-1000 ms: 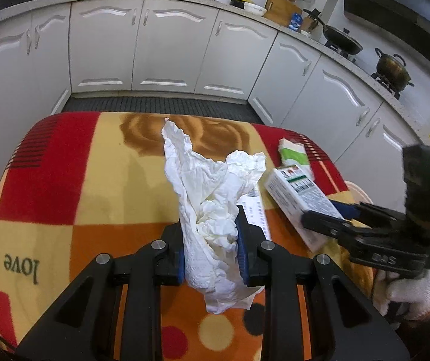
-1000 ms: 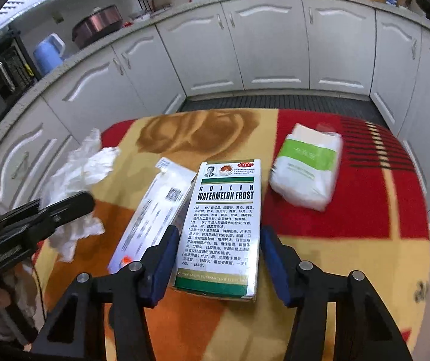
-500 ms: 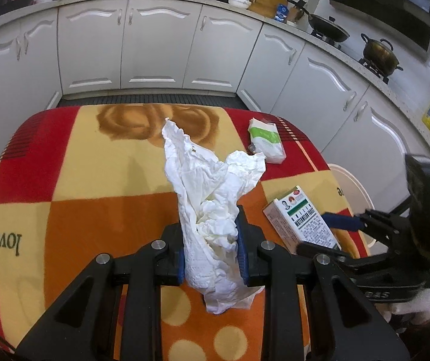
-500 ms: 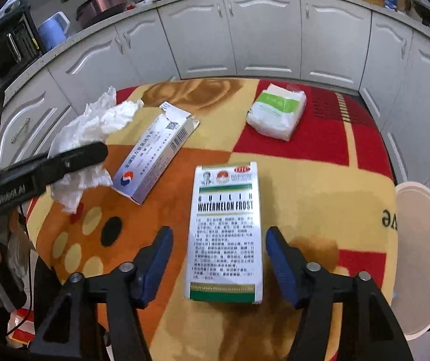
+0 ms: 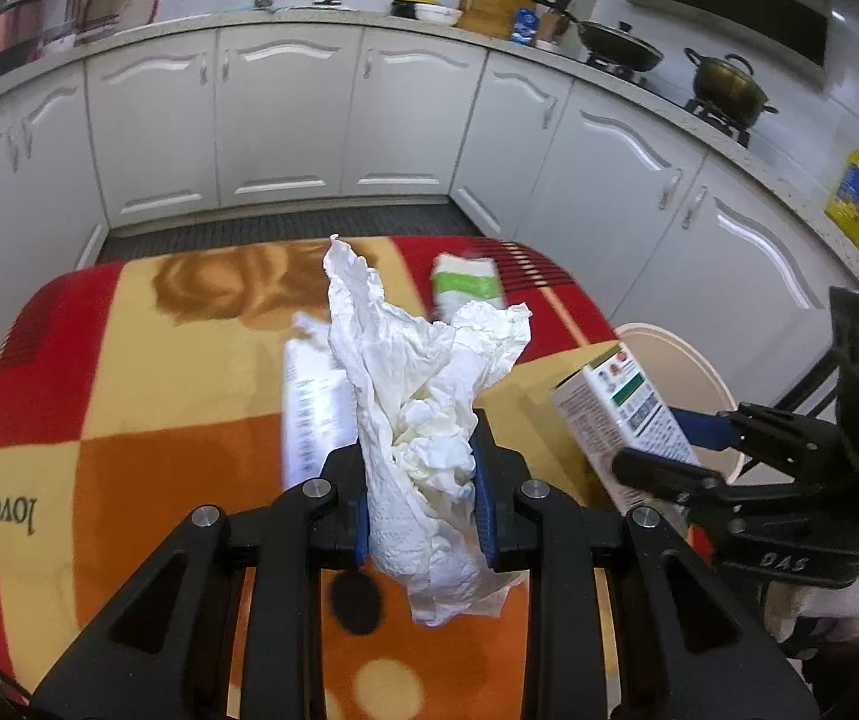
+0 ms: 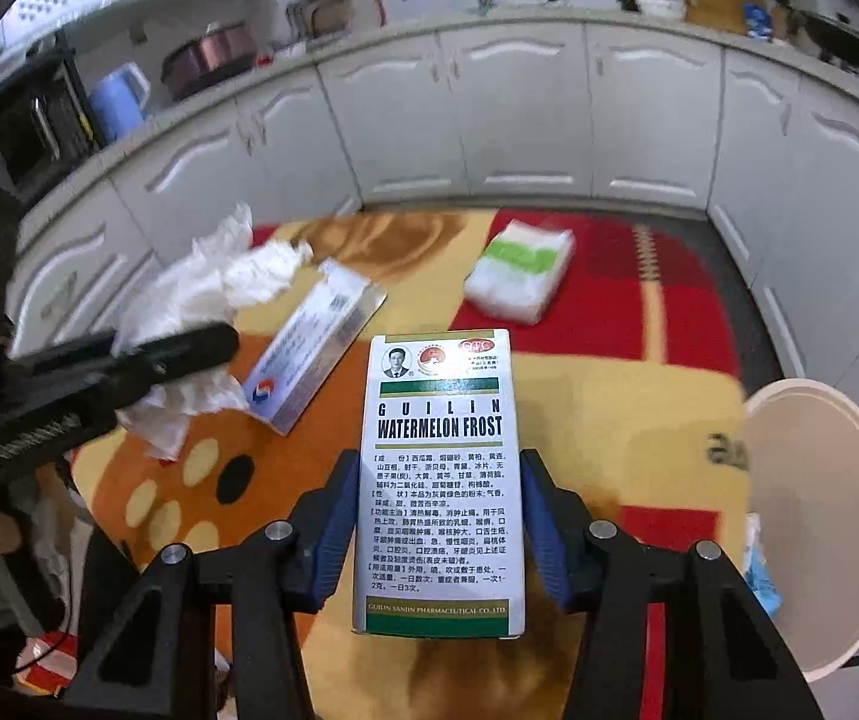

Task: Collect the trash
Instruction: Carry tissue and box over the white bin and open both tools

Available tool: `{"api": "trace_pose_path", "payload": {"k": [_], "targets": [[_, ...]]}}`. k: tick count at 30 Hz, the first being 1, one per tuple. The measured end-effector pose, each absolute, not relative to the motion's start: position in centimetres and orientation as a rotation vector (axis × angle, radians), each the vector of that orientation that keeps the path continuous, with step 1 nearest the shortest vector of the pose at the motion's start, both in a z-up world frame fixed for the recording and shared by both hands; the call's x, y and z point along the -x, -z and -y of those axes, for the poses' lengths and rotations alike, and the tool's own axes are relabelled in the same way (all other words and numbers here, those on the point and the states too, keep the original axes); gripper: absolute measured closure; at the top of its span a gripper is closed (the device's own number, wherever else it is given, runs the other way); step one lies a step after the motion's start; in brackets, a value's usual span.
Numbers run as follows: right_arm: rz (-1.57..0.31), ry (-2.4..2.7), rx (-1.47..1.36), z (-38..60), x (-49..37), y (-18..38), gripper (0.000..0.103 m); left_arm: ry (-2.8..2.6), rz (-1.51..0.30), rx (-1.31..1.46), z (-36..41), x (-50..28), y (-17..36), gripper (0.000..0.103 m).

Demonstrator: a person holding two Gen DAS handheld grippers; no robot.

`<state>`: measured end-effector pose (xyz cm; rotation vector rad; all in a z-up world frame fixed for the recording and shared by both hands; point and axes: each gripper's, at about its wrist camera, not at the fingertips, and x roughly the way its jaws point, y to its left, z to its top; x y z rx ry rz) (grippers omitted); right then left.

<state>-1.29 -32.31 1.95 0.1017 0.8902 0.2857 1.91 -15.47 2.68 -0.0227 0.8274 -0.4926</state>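
**Both pieces of trash now off the blanket**

While the blanket-covered worktop [image 6: 639,420] slides away beneath both cameras, the white bin [image 6: 819,510] comes into view at its right edge. Right tongs [image 6: 438,516], a second ago open around the flat-lying medicine box [image 6: 438,480], are closing on it, lifted. Left tongs [image 5: 420,492] stay clamped on the crumpled tissue [image 5: 423,396]. Dropping both should come next, I judge.
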Motion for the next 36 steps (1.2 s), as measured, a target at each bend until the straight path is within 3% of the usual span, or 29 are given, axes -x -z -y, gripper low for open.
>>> {"api": "trace_pose_path", "payload": {"k": [19,36], "targets": [[-0.806,-0.075,-0.229,44.6,5.6,-3.8,0.053,0.669,-0.842,-0.088,28.0,-1.5,-3.3,0.080],[-0.892,0.122,-0.363,54.2,6.4,1.8,0.053,0.792,-1.038,-0.041,39.8,-3.9,2.0,0.076]]}}
